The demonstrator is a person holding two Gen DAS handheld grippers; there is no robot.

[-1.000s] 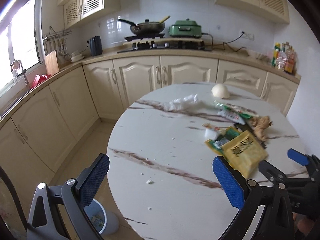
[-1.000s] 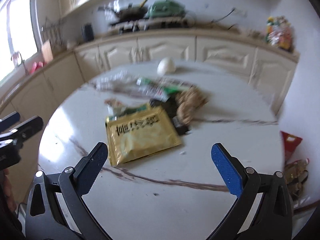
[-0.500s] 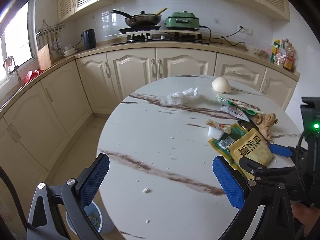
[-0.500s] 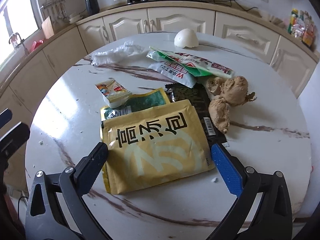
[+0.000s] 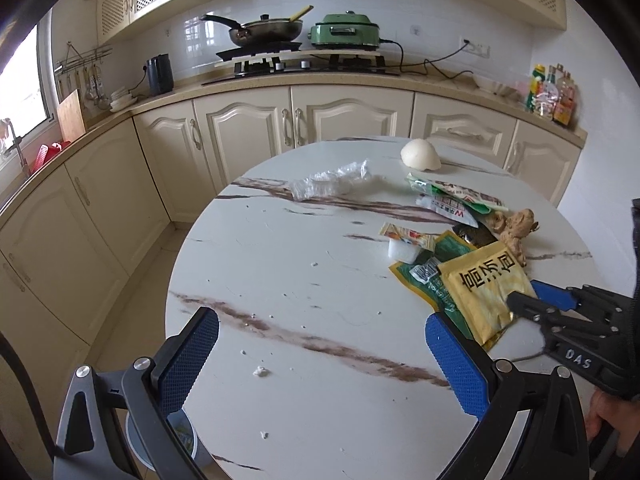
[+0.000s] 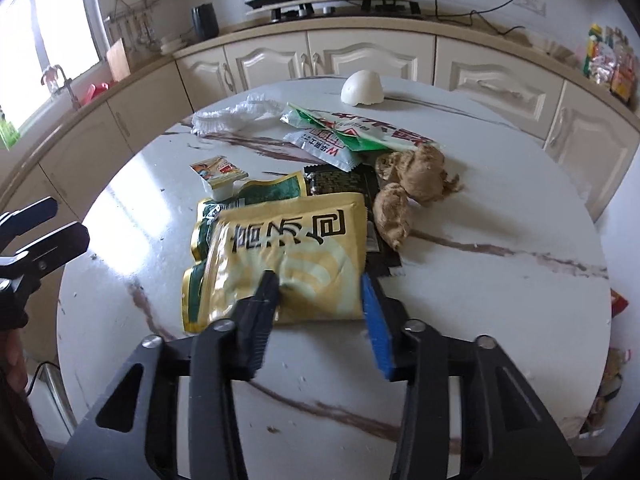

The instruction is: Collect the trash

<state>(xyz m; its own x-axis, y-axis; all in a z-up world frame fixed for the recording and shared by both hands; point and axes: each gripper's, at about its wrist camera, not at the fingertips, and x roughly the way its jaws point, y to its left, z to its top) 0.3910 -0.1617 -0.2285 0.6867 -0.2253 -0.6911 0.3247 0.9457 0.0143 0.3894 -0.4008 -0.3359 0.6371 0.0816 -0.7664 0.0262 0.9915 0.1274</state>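
A yellow packet lies on the round marble table, over a green packet and a black one. My right gripper has its jaws closing on the yellow packet's near edge, which buckles between them; it also shows in the left wrist view on the packet. My left gripper is open and empty over the table's near left part. Other trash: a small sauce cup, green-white wrappers, clear plastic, ginger pieces, a white shell-like piece.
A small bin stands on the floor below the table's left edge. Cream cabinets and a counter with stove, pan and green cooker run behind. Bottles stand at the counter's right end. More packets lie beyond the table's right edge.
My right gripper has moved forward onto the yellow packet and narrowed its jaws from wide open to pinching its near edge, crumpling it. My left gripper stays open, its view shifted slightly.
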